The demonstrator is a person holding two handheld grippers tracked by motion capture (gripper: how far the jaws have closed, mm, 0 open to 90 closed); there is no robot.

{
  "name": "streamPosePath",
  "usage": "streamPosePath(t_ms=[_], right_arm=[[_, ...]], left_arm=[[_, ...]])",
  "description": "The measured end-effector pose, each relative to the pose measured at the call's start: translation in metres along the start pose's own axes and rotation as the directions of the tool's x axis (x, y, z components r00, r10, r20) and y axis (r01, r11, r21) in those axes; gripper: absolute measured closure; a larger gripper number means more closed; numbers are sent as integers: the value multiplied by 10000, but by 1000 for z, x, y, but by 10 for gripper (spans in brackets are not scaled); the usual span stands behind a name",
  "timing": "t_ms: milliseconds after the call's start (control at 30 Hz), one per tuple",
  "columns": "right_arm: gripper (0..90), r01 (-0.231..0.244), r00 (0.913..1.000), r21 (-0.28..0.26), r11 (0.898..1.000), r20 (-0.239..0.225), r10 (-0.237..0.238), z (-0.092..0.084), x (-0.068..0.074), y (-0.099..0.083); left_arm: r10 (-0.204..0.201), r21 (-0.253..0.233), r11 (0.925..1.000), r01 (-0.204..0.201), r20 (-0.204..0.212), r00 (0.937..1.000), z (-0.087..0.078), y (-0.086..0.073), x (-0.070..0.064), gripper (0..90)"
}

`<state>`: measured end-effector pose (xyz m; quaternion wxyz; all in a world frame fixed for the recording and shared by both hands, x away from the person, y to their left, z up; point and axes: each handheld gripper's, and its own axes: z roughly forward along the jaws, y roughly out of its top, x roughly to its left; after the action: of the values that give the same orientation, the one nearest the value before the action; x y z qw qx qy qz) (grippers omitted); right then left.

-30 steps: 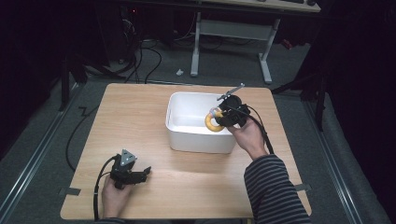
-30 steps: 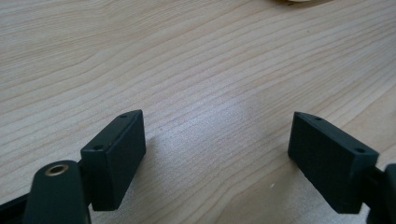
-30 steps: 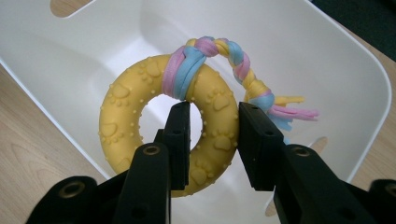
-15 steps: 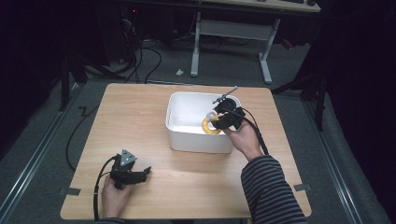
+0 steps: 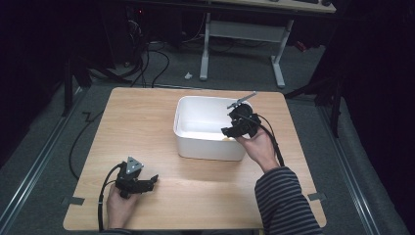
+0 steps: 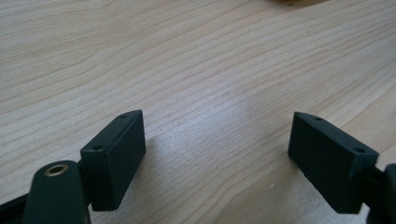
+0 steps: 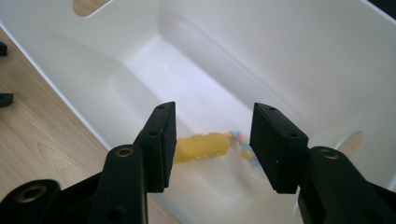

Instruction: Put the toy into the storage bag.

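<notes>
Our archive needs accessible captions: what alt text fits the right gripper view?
The right hand-held gripper, jaws open, points down into a white bin, where a blurred yellow ring-shaped item with pastel flecks shows below. Wooden table at left.

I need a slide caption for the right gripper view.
Open right tool above yellow toy in white bin.

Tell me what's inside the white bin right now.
In the white bin, a yellow ring-shaped item with pastel flecks lies on the floor below the open right gripper. Its black jaws hide part of it.

The left gripper (image 6: 217, 154) has its black jaws spread wide over the bare wooden table (image 6: 196, 70)
</notes>
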<state>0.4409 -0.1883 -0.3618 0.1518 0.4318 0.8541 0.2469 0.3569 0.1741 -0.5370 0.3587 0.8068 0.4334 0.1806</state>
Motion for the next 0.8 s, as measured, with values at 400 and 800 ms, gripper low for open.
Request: streamPosePath(t_ms=[400, 800], right_arm=[[507, -1093, 9937, -1084, 9881, -349, 1060, -30, -32, -25], [508, -1284, 9917, -1356, 9824, -70, 1287, -46, -45, -39]], left_arm=[[12, 5, 10000, -12, 3, 10000, 0, 0, 0, 189], [15, -6, 10000, -15, -11, 10000, 0, 0, 0, 189]])
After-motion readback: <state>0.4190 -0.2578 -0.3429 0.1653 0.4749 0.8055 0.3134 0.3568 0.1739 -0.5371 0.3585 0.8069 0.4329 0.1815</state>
